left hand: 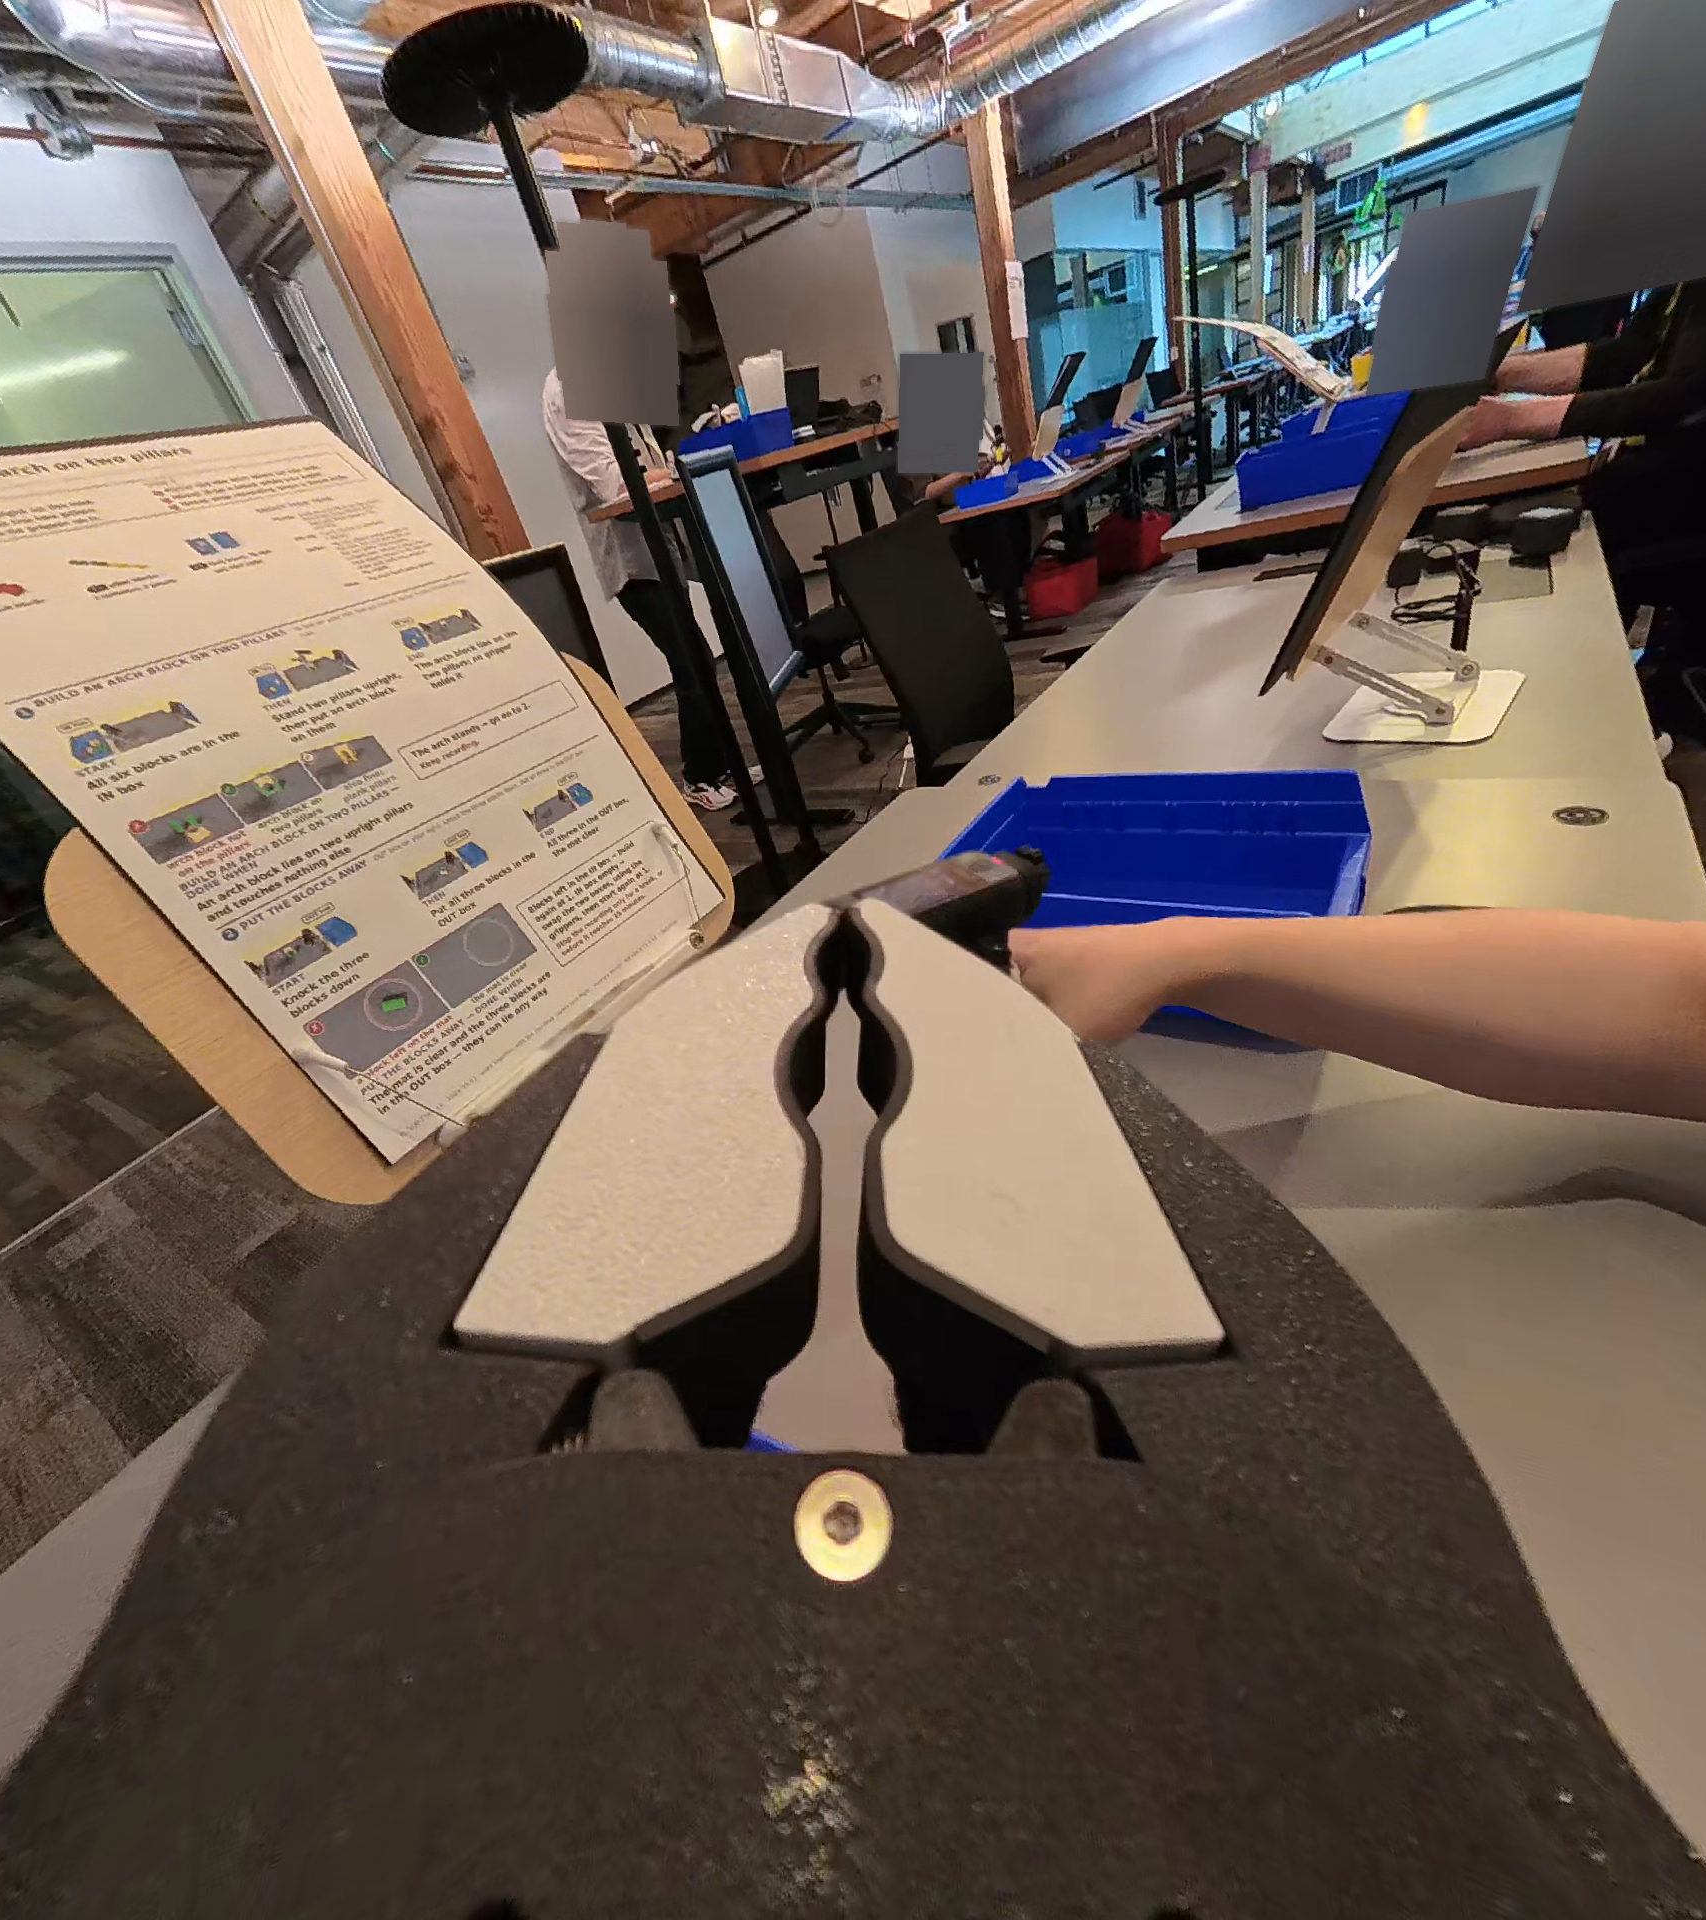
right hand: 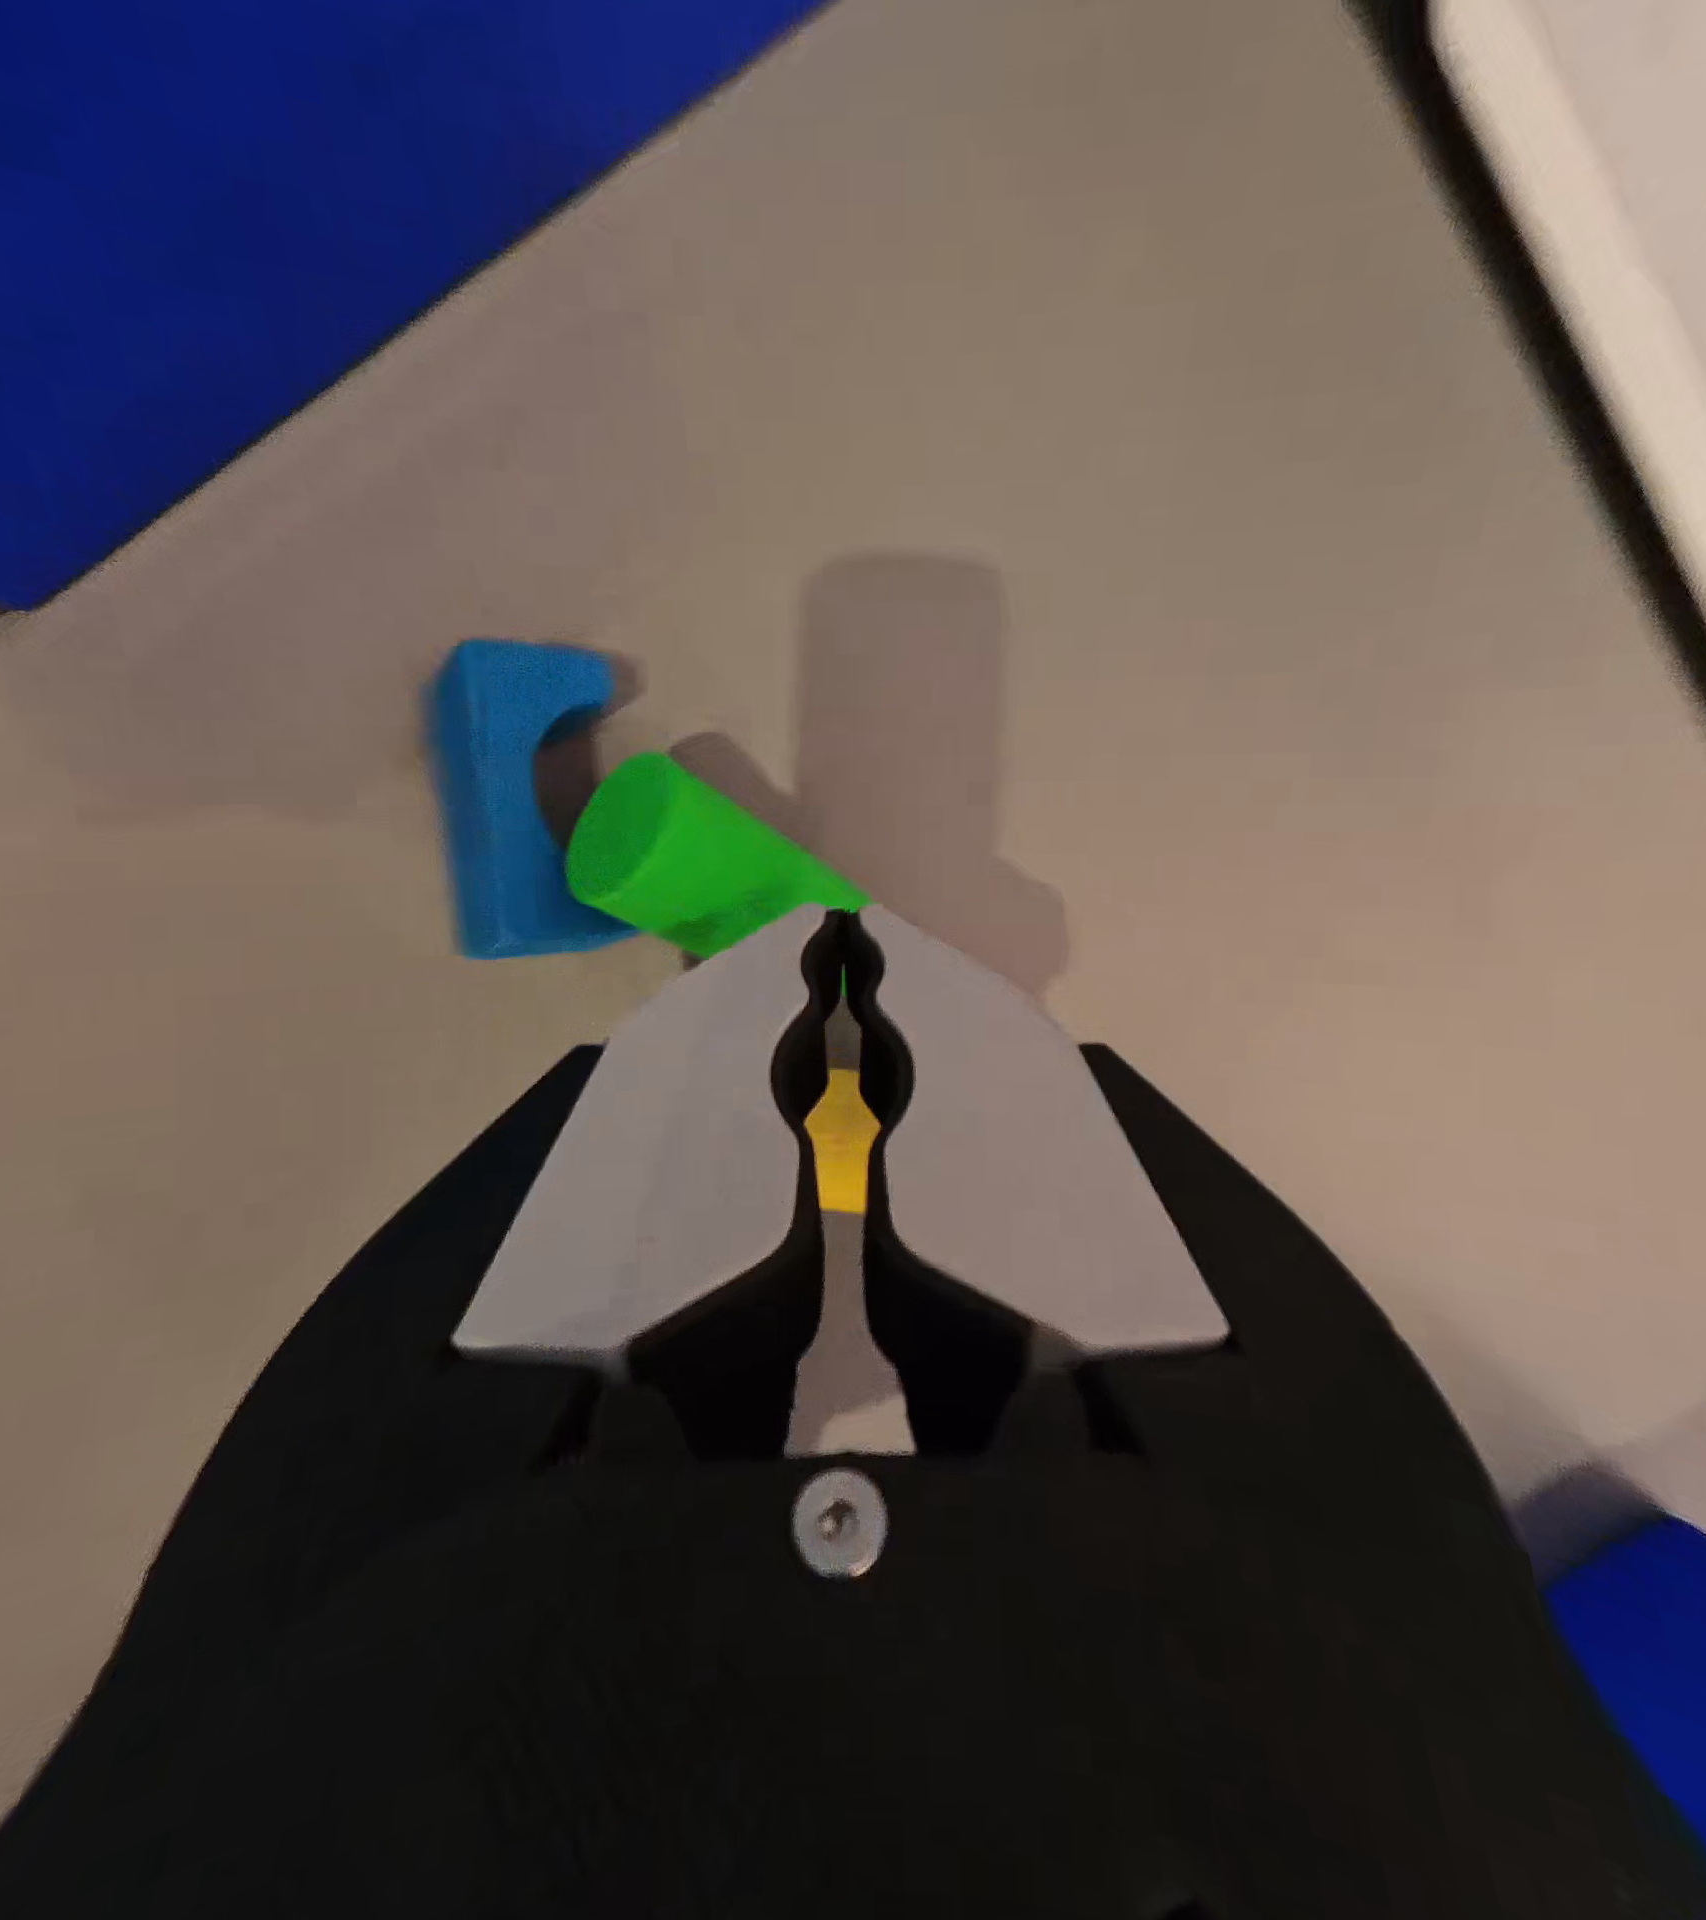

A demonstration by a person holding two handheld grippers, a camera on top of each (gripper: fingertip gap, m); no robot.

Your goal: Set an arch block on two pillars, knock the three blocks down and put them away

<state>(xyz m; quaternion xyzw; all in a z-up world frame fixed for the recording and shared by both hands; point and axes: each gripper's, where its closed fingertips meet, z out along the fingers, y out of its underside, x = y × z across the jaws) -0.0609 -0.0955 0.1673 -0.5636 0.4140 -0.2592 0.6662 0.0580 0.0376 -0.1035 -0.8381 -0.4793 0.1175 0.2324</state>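
The right claw (right hand: 841,920) is closed and empty, its tip touching the green pillar (right hand: 683,852), which leans on the blue arch (right hand: 496,800) on the desk (right hand: 1244,623). A yellow block (right hand: 841,1143) shows below. The left claw (left hand: 844,920) is closed, empty, raised. The blocks seem light, stiff and smooth; grip flat sides.

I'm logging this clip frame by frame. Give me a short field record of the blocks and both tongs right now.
left tongs: shut, empty, raised above the desk
right tongs: shut, tips at the green cylinder
green cylinder: toppled, leaning on the blue arch block
blue arch block: on its side on the mat
yellow block: partly seen beneath the right tongs
blue box: on the desk, no blocks visible inside
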